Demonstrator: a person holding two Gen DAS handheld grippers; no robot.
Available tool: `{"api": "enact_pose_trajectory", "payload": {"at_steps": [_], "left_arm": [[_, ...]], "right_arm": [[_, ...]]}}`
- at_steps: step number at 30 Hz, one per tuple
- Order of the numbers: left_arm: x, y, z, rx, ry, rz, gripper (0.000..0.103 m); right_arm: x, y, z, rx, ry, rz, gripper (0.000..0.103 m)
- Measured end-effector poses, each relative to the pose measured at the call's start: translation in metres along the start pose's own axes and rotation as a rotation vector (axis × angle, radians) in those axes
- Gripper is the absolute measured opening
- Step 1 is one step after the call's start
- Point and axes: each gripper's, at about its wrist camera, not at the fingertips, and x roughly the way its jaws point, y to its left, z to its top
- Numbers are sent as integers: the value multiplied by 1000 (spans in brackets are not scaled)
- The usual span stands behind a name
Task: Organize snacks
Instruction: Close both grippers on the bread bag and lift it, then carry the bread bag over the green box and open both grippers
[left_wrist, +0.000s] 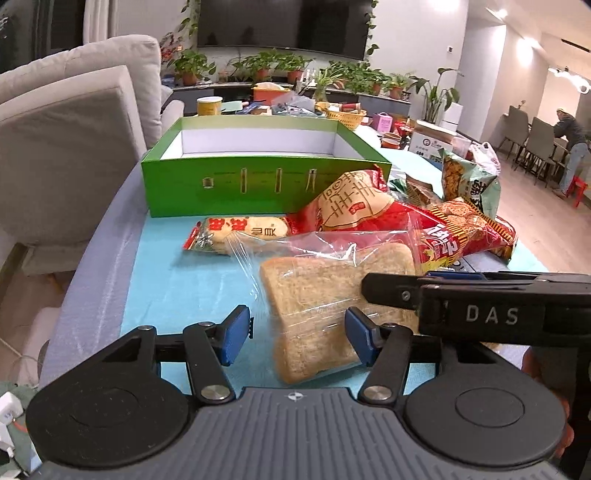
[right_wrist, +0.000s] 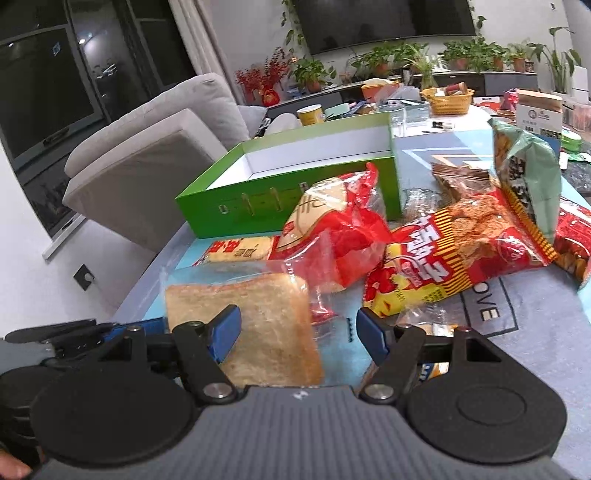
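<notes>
We hold our left gripper wide open just over the near end of the bagged bread, a stack of toast slices in clear plastic lying flat on the turquoise cloth of the table; its blue fingertips stand on either side of the loaf's near corner, and we cannot tell whether either one touches the wrapper. Our right gripper is spread just as wide and grips nothing, with its left fingertip over the bread and its right one beyond the loaf's edge, above clear wrapping. In the left wrist view the black body of our right gripper crosses in from the right, over the bread's right side. Behind the loaf lies a long pack of rice crackers, and touching it a red bag of bread leans against the front wall of the open green box, whose white inside shows nothing from here. To the right, a red and yellow snack bag overlaps the red bag's side, and a green chip bag stands upright behind it. A grey sofa sits beyond the table's left edge.
</notes>
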Motion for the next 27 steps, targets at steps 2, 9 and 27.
{"api": "enact_pose_trajectory", "payload": {"at_steps": [2, 9, 27], "left_arm": [[1, -1, -1, 6, -7, -1, 52], [1, -5, -2, 50, -36, 5, 46], [-37, -4, 30, 121, -222, 31, 39]], "right_arm": [[2, 0, 0, -10, 0, -2, 48], [2, 4, 2, -25, 14, -3, 48], [-19, 32, 38, -64, -100, 22, 47]]}}
